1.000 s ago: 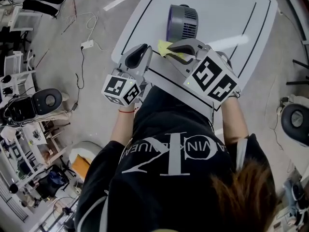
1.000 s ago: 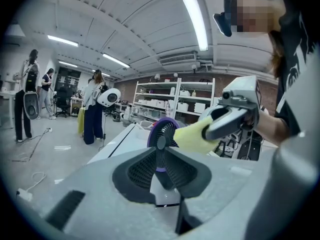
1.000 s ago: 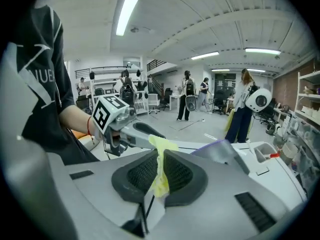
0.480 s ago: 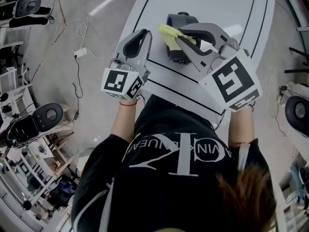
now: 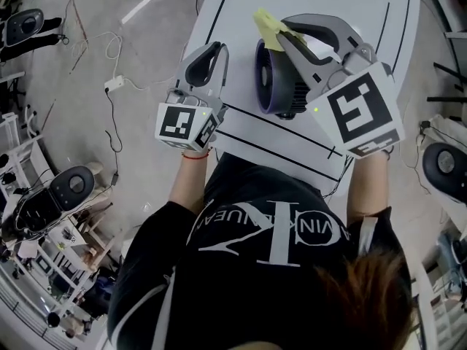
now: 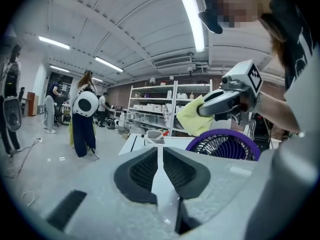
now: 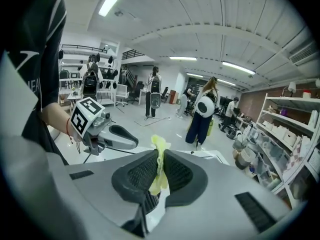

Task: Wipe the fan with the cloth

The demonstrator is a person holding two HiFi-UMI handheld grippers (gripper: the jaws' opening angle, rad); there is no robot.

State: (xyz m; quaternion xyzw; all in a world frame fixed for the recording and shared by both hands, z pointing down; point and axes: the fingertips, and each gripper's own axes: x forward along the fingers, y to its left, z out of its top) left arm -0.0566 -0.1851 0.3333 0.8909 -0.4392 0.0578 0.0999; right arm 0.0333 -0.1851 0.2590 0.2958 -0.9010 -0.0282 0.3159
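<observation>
Right gripper (image 5: 282,36) clamps yellow cloth (image 5: 265,25) over fan (image 5: 276,84); shirt (image 5: 263,239) lettering partly legible.

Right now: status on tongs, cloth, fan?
Right tongs shut on yellow cloth, by the fan rim. Left tongs just been closing, nothing between, beside fan. Nothing in the way.

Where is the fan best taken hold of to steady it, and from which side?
Probably the purple rim of the fan: it is the thin part, while the grey housing behind looks wide. Come from the left, where the grille faces; the cloth occupies the far side.
</observation>
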